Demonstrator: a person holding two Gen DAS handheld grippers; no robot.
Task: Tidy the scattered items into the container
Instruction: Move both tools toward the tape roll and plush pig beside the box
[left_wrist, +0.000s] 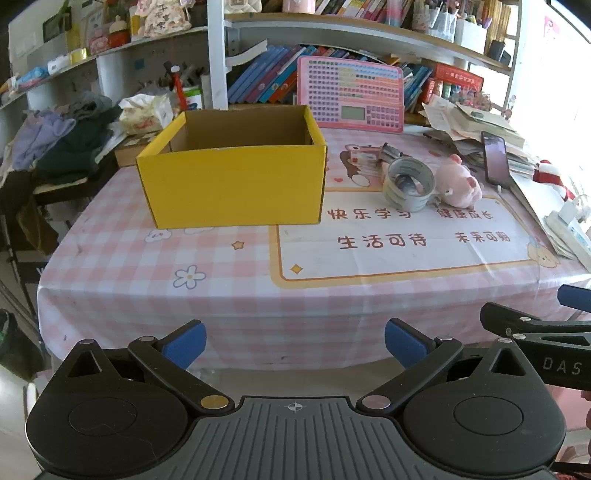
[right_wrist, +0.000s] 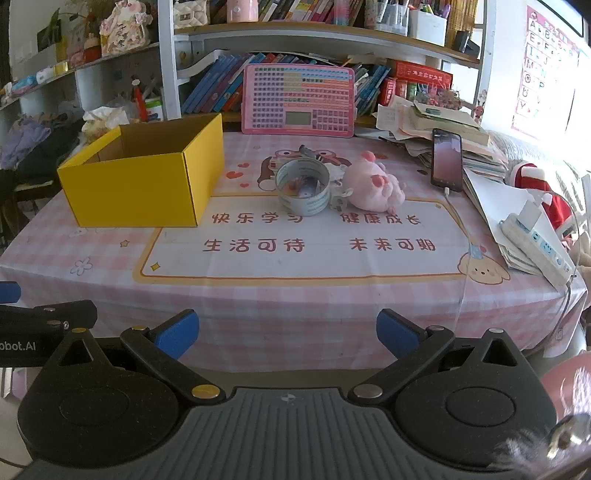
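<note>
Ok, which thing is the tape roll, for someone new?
Find the yellow box on the pink checked tablecloth. Right of it, mid-table, sits the tape roll, touching a pink plush pig. It is the only hollow grey ring there.

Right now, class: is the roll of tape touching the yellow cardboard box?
Apart. The right wrist view shows a clear strip of tablecloth between the roll of tape and the yellow cardboard box; the left wrist view shows it too.
</note>
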